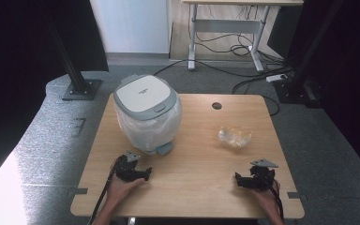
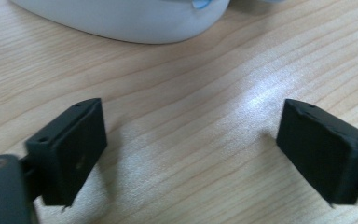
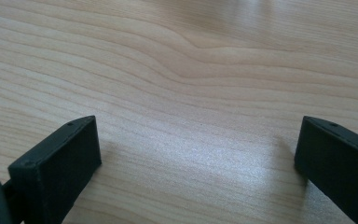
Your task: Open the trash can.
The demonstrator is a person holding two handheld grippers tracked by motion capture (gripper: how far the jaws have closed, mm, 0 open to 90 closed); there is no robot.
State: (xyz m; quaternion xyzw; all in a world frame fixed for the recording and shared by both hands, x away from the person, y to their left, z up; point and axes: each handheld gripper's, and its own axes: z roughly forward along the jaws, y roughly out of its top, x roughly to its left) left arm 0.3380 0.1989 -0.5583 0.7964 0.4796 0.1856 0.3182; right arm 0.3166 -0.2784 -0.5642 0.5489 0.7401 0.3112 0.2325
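Note:
A white bin with a grey closed lid and a clear liner stands on the wooden table, left of centre. A crumpled clear plastic wrapper lies to its right. My left gripper rests on the table just in front of the bin, held by a hand, jaws wide apart with bare wood between them. In the left gripper view the bin's white base sits close ahead of that gripper. My right gripper rests near the front right, below the wrapper. The right gripper view has it open over bare wood.
A round cable hole sits near the table's far edge. Black frame posts stand on the grey floor at the left and right. A desk with loose cables stands behind.

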